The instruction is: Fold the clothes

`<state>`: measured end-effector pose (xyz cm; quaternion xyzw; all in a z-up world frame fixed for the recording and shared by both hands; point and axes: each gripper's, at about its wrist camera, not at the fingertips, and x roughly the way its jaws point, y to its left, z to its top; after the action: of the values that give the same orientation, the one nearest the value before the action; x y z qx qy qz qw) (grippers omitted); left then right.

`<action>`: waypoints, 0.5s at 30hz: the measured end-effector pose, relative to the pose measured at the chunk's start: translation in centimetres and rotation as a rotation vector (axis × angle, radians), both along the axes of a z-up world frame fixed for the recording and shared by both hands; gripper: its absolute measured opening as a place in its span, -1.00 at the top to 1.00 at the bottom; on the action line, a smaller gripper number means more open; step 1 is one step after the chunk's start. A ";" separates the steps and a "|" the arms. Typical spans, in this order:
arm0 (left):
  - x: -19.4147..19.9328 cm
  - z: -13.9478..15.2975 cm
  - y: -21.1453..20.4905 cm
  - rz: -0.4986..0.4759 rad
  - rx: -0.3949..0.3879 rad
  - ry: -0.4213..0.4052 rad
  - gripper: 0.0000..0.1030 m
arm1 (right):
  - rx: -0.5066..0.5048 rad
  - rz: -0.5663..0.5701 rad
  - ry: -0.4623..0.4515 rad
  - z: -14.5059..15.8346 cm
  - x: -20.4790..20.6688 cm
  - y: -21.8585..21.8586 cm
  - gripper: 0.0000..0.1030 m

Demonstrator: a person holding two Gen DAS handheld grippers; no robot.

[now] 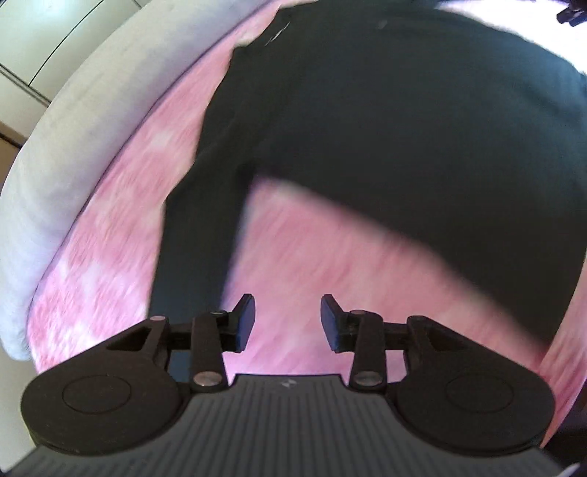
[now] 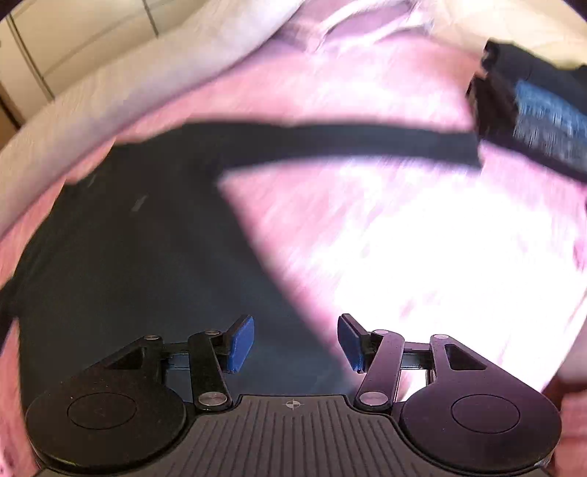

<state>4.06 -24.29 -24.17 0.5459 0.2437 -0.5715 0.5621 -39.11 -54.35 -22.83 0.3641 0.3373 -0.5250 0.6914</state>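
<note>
A dark long-sleeved garment (image 1: 385,128) lies spread on a pink patterned bedcover (image 1: 312,264). One sleeve (image 1: 190,238) runs down toward my left gripper (image 1: 288,323), which hangs open above the cover with nothing between its fingers, just right of the sleeve's end. In the right wrist view the garment's body (image 2: 128,264) fills the lower left and a sleeve (image 2: 348,141) stretches out to the right. My right gripper (image 2: 295,343) is open over the body's edge, holding nothing. At that sleeve's far end I see the other gripper (image 2: 532,110), blurred.
A pale grey-white bed edge or blanket (image 1: 84,128) borders the pink cover on the left. Beyond it are light cabinet panels (image 1: 44,40). Rumpled pink fabric (image 2: 352,25) lies at the far end in the right wrist view. Both views are motion-blurred.
</note>
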 end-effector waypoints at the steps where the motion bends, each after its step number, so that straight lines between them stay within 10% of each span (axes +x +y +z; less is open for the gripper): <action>1: -2.5 0.0 -1.6 -0.009 -0.005 -0.004 0.33 | -0.023 -0.003 -0.005 0.1 -2.0 -2.4 -0.07; 7: -19.7 -1.9 -13.8 -0.181 0.035 0.029 0.30 | -0.040 -0.138 -0.066 -1.5 -15.1 -16.6 -0.07; 13: -32.6 -2.1 -24.4 -0.423 0.003 0.045 0.26 | 0.059 -0.169 -0.194 -5.4 -20.7 -22.0 -0.01; 15: -35.0 -1.8 -26.9 -0.471 -0.008 0.045 0.25 | 0.074 -0.146 -0.247 -5.8 -21.3 -22.7 0.87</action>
<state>-30.91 -51.20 -25.96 0.5727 0.1195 -0.6998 0.4099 -60.43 -77.02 -28.64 0.4748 0.2413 -0.5124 0.6737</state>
